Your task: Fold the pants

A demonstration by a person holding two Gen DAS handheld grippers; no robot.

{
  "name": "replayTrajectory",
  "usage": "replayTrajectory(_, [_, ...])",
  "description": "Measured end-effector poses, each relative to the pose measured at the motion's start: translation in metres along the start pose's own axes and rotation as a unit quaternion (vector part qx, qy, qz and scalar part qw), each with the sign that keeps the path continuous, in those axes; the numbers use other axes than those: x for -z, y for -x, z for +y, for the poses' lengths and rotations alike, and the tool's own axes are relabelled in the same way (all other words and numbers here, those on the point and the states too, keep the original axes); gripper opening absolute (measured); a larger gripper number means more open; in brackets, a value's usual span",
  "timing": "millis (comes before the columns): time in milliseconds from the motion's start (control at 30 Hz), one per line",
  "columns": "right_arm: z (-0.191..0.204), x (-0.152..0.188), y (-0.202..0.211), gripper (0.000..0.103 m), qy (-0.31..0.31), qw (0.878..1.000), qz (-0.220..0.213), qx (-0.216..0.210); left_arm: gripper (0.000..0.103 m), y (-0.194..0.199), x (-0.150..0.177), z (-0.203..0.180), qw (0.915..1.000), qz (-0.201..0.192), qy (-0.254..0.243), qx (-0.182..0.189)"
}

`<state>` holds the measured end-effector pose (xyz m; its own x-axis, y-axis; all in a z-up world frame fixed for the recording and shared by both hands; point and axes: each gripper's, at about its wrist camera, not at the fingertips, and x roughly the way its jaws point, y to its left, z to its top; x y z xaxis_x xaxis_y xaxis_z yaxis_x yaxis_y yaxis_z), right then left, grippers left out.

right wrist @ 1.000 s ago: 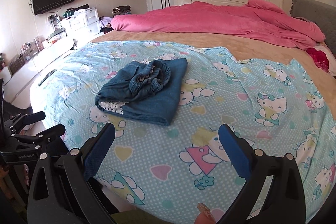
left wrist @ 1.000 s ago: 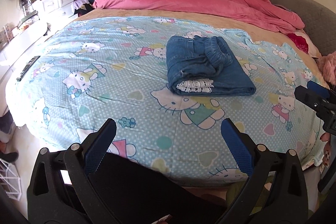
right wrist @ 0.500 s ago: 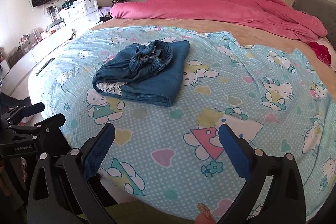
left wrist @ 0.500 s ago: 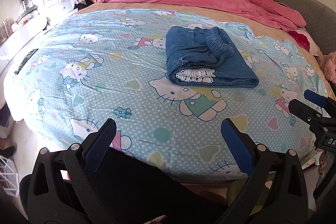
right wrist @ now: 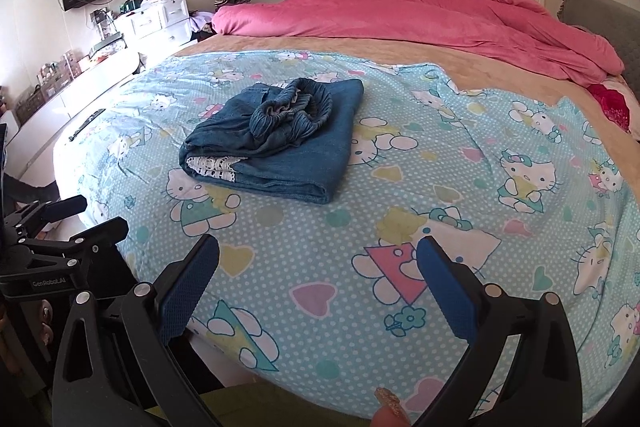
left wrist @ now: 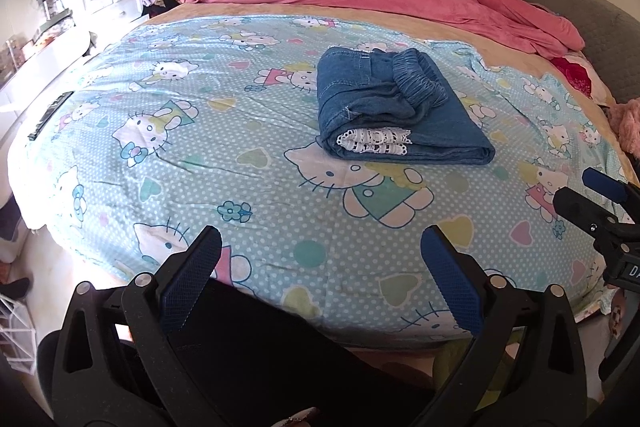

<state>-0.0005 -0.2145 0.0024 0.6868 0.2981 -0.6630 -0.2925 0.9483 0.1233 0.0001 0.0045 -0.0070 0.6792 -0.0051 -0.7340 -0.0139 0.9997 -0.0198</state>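
Two claws hang spread and empty at the near edge of the bed (left wrist: 120, 131), neither touching the pants (left wrist: 396, 115). The pants lie folded in a blue denim bundle on the cartoon-cat sheet (right wrist: 460, 187), white lace trim showing at the near end. From the left claw (left wrist: 320, 279) they sit well ahead and slightly right; from the right claw (right wrist: 318, 277) they sit well ahead and to the left. A pink duvet (right wrist: 420, 15) is heaped beyond.

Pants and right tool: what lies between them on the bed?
Only the cartoon sheet lies between pants and right tool, in the right wrist view.
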Motion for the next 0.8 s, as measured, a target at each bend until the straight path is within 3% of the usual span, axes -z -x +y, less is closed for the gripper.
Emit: replayTrajectory(800, [-0.0048, 0.0023, 0.0022, 0.099, -0.012, 1.000, 0.001, 0.005, 0.094, 0.0022, -0.0011, 0.0040, 0.9998, 0.006, 0.010, -0.014])
